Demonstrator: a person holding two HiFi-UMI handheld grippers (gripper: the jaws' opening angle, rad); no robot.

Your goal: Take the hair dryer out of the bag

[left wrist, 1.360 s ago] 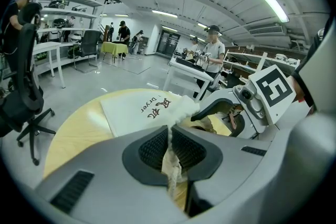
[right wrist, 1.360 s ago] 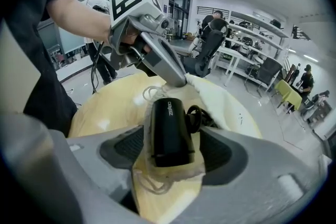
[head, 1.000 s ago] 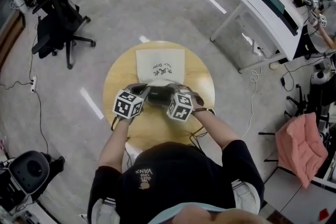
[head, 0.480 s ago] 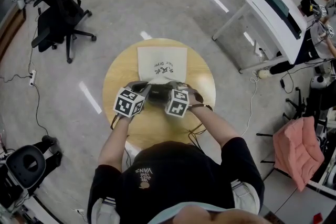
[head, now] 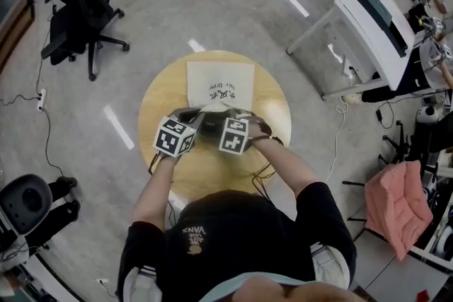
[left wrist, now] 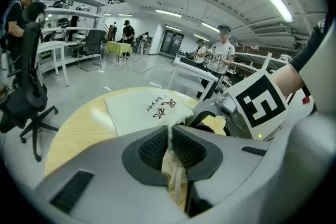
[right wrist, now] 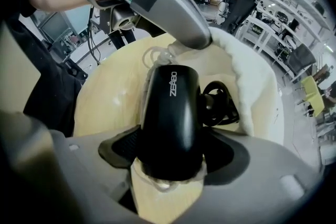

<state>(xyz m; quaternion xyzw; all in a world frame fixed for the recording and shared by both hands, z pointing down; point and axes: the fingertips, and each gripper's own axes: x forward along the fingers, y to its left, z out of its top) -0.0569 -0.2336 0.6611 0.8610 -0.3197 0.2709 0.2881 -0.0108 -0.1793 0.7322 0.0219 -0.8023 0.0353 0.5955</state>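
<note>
Round pale-wood counter [head: 159,109] carries a flat white cloth bag [head: 219,81] on its far half. Your left tool [left wrist: 169,141] is clamped on the soft cloth at the bag's near mouth. Your right tool [right wrist: 170,157] is clamped on the smooth, glossy black dryer [right wrist: 170,107], which lies in that mouth. I judge the pulling-out step is in hand: next draw the dryer toward you and mind the coiled cord [right wrist: 220,105].

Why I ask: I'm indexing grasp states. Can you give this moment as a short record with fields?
left gripper: shut on the edge of the bag
right gripper: shut on the black hair dryer
bag: white, printed, lying on the round wooden table
hair dryer: at the bag's mouth, cord coiled beside it
</note>
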